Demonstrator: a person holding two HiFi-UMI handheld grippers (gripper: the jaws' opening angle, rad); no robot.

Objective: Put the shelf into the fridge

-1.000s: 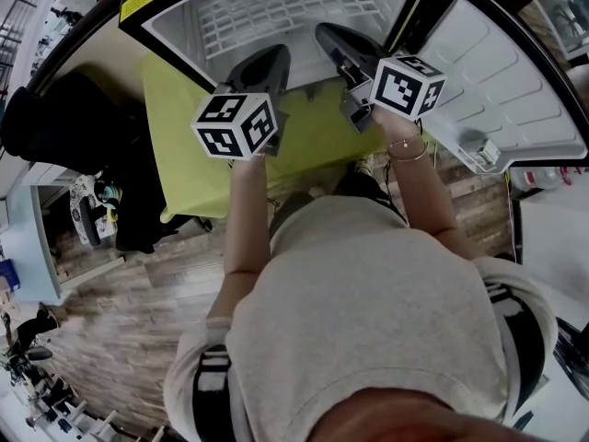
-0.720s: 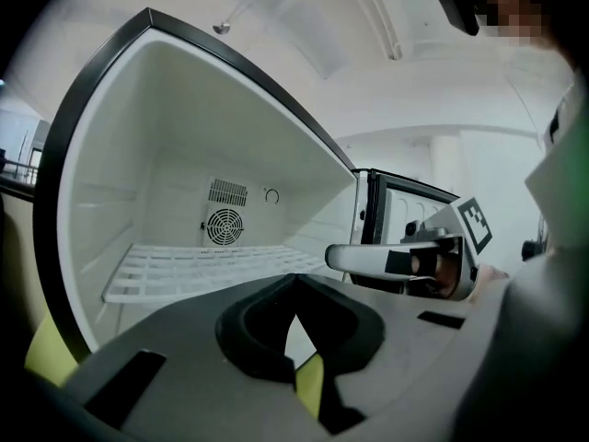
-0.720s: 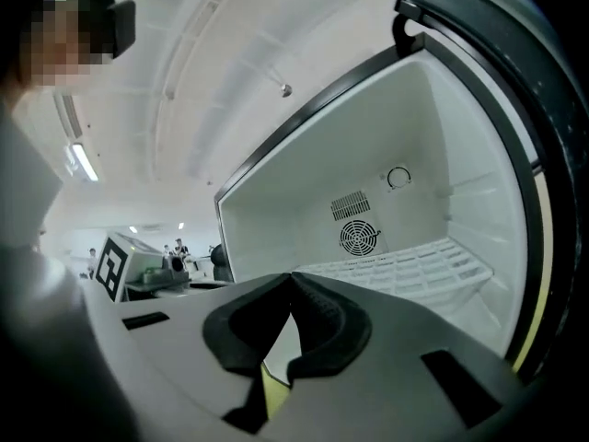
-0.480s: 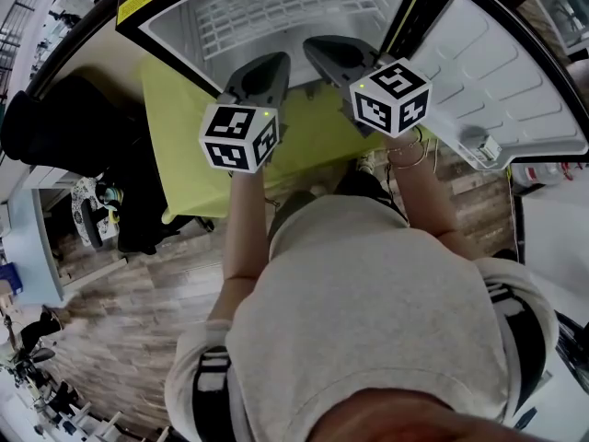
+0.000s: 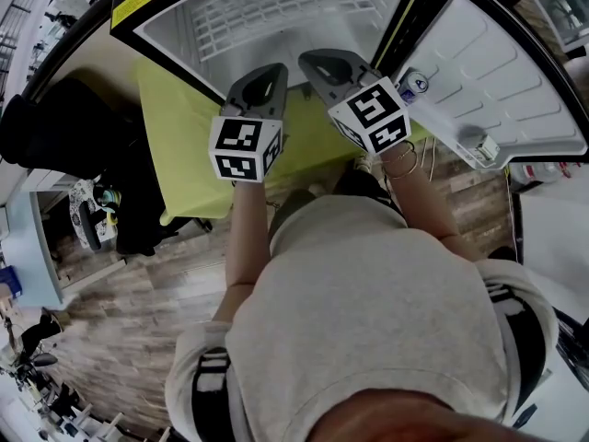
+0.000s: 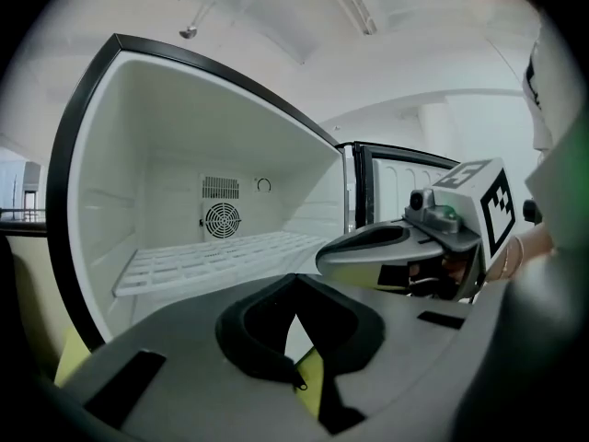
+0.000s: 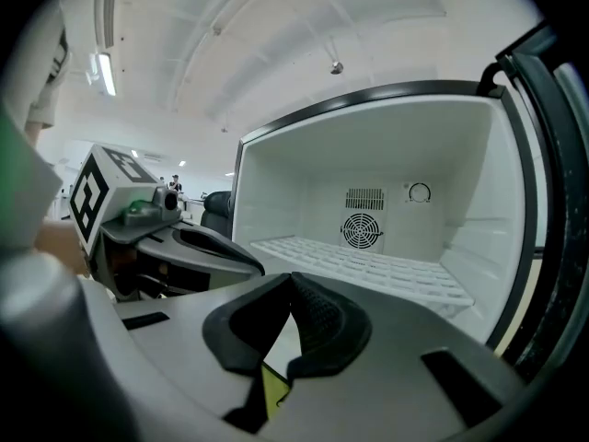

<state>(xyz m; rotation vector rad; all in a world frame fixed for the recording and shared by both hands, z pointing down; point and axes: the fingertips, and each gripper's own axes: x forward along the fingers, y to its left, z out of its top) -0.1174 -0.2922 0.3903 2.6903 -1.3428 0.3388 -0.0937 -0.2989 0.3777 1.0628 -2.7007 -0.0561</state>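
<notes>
The white wire shelf (image 5: 276, 9) lies flat inside the open fridge (image 5: 175, 40), spanning its width; it shows in the left gripper view (image 6: 221, 256) and the right gripper view (image 7: 368, 267) below the rear fan. My left gripper (image 5: 260, 79) and right gripper (image 5: 329, 63) hover side by side just outside the fridge mouth, over a yellow-green surface (image 5: 184, 145). Both are shut with nothing between their fingers, and neither touches the shelf. The left gripper's (image 6: 294, 282) tips meet, as do the right gripper's (image 7: 293, 276).
The fridge door (image 5: 502, 72) stands swung open at the right, with a can (image 5: 414, 83) in its lower rack. A black chair (image 5: 55, 127) stands left of the yellow-green surface. Wood floor lies below. The person's torso fills the lower head view.
Both grippers have drawn back a little toward the person, and the right one has shifted left, closer to the left gripper. The shelf has not moved.
</notes>
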